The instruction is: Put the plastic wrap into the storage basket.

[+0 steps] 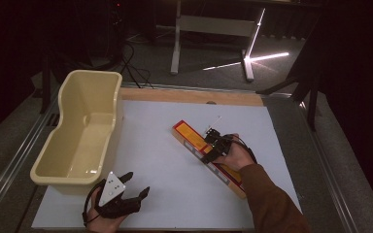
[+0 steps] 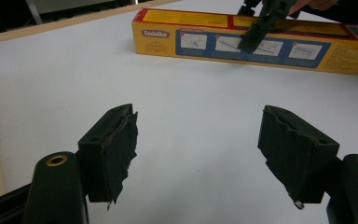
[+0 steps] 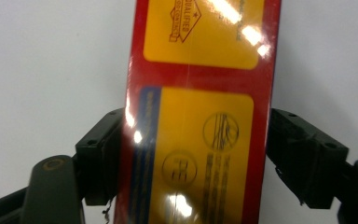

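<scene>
My white worktop (image 1: pixel 175 194) carries a beige tub (image 1: pixel 80 131) at its left and a long red-and-yellow box (image 2: pixel 247 42) reading "Sodolike" mid-right. My right tool (image 3: pixel 193 154) straddles it, jaws spread. My left tool (image 2: pixel 198 154) gapes, empty.

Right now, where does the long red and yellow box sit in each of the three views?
High view: the box lies slantwise right of centre on the white table, the right gripper straddling it.
Left gripper view: across the top, far off.
Right gripper view: up the middle, between the jaws.
Shared landmark: the white table.
</scene>
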Available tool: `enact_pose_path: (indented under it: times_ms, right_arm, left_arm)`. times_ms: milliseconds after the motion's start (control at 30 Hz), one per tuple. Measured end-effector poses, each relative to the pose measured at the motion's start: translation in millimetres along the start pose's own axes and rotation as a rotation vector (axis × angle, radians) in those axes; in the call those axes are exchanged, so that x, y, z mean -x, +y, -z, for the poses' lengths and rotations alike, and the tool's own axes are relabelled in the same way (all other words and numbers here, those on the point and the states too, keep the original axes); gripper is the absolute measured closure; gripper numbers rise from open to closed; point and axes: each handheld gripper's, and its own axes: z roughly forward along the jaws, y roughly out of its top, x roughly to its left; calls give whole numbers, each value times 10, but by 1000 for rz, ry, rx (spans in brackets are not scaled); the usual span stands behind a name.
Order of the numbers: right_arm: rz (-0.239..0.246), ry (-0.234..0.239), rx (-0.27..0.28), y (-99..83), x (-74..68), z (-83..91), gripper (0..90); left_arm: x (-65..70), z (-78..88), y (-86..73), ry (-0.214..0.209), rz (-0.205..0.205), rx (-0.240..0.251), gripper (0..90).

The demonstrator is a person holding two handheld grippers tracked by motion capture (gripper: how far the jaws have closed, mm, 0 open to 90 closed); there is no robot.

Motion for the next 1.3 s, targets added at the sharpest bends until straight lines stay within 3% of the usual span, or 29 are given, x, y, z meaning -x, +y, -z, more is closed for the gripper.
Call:
enact_pose_path:
  times_ms: [167, 233, 300, 367, 500, 600, 633, 767, 900, 1133, 1300]
  right_arm:
    - [22, -8, -102, 109, 8, -108, 216]
    - [36, -15, -117, 126, 10, -132, 224]
    - [58, -12, -147, 174, -7, -155, 337]
    - [48, -9, -166, 199, -32, -144, 366]
    - [-36, -6, -185, 228, 1, -103, 405]
    - [-129, 7, -204, 240, 28, -84, 411]
    - [-167, 35, -198, 236, 47, -69, 412]
    - [-232, 109, -149, 233, 83, 25, 413]
    - [-270, 179, -96, 250, 103, 152, 411]
    - [-317, 225, 29, 344, 88, 437, 411]
    - [-307, 200, 109, 441, 0, 615, 411]
  left_arm:
    - [7, -9, 2, -3, -7, -7, 277]
    - [6, -7, 3, -3, -5, -4, 278]
    - [1, -2, 3, -3, -2, -1, 280]
    - [-4, 1, 3, -3, 0, 0, 280]
    - [-1, 5, 5, -2, -2, 1, 280]
    - [-7, 7, 5, -2, 1, 3, 280]
    - [-9, 6, 5, -2, 1, 3, 280]
    - [-4, 2, 5, -2, -1, 2, 280]
    - [1, 1, 4, -1, -2, 3, 280]
    - [0, -3, 2, -1, -2, 3, 280]
    - [2, -7, 3, 0, -5, 1, 281]
